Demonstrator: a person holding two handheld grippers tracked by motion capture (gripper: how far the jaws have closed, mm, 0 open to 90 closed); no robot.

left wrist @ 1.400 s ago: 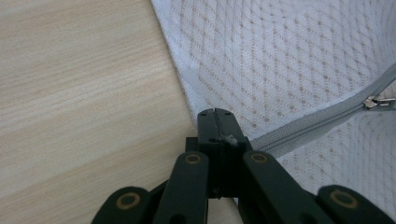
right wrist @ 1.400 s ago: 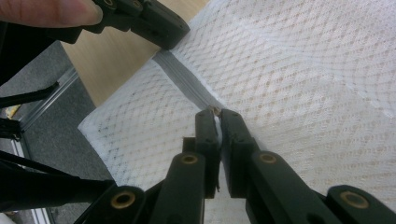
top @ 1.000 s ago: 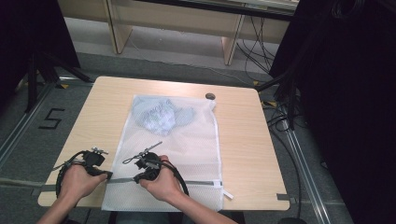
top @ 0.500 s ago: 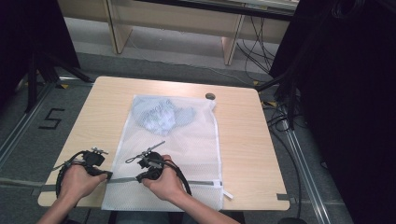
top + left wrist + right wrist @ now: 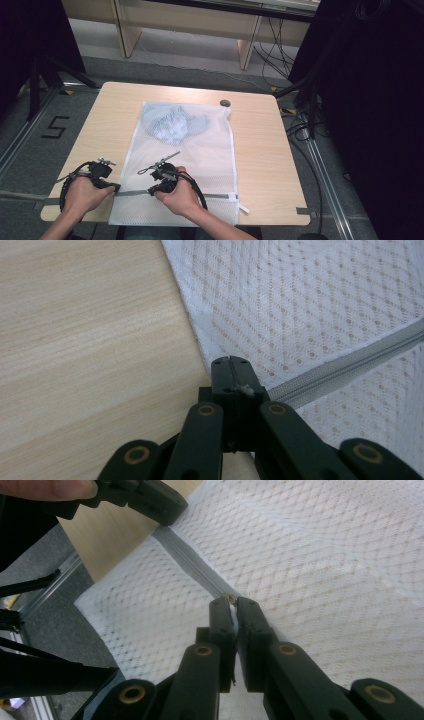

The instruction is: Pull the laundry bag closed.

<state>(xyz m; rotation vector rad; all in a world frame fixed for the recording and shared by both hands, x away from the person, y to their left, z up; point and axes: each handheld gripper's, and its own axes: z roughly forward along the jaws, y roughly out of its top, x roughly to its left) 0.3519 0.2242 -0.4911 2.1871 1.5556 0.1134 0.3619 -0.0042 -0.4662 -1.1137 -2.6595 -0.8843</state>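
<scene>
Both tools pinched on the zipper of the mesh laundry bag.

My left tool (image 5: 231, 362) has its jaws closed on the left end of the grey zipper (image 5: 345, 362), right at the bag's edge where the white mesh meets the bare wooden tabletop (image 5: 260, 150). My right tool (image 5: 231, 600) is closed too, its tips nipping a small metal piece on the zipper line, likely the slider, a little way along from the left one. The white mesh bag (image 5: 200, 150) lies flat in the middle of the tabletop, its near end hanging just over the front edge, with a pale blue garment (image 5: 170, 122) bunched inside at the far end. The zipper runs across the bag's near end, between my 2 hands.
</scene>
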